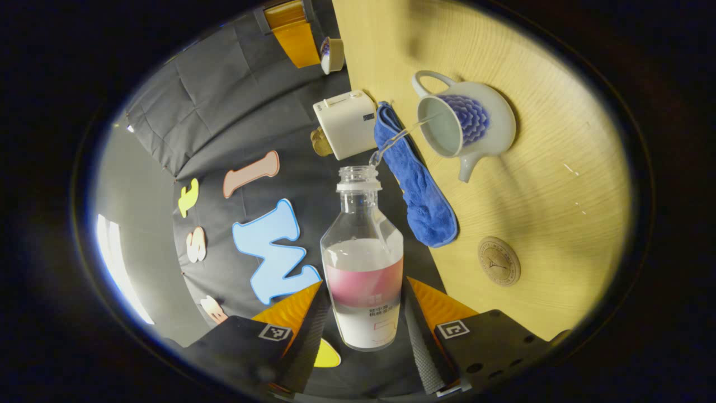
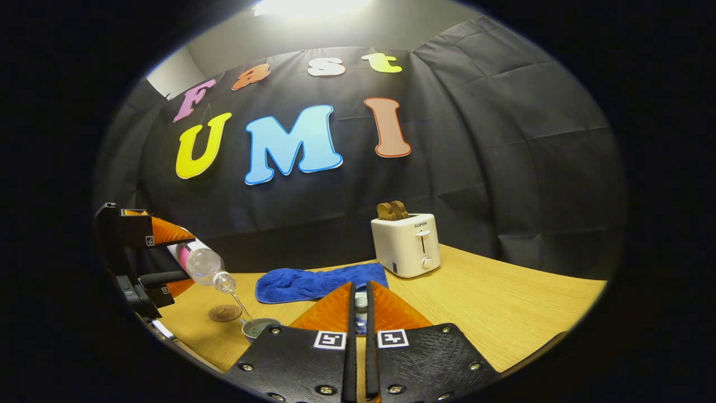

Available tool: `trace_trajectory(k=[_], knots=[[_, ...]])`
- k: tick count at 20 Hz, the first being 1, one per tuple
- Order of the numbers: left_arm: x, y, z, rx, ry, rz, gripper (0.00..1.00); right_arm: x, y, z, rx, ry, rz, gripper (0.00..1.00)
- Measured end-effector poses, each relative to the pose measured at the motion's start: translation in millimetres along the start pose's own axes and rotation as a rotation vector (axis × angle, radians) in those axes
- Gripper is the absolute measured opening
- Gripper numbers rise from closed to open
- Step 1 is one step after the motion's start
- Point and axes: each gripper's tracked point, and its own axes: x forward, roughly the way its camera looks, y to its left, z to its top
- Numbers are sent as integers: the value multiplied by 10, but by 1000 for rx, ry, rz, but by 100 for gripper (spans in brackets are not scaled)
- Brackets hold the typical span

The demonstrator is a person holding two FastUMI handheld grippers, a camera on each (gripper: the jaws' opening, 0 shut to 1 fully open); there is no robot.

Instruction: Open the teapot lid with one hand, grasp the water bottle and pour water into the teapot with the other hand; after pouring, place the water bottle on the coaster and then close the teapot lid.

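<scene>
Left tool (image 1: 363,330) gripping labelled water bottle (image 1: 363,263), SUPOR toaster (image 2: 406,244)

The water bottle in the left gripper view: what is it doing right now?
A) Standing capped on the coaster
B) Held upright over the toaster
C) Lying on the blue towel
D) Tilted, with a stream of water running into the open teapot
D: the water bottle, held between the left tool fingers, sends a thin stream from its open neck into the lidless teapot; the coaster lies bare.

I count one bottle (image 1: 363,263), one teapot (image 1: 467,126), one coaster (image 1: 499,261). One cloth (image 1: 417,179), one toaster (image 2: 406,244), one cup (image 1: 332,55).
</scene>
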Motion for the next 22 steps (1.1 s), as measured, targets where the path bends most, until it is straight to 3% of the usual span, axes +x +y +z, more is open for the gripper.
trace_trajectory(k=[22], knots=[[19,151,-64,137,4,16,87,-20,-20,28,10,-9,0,6]])
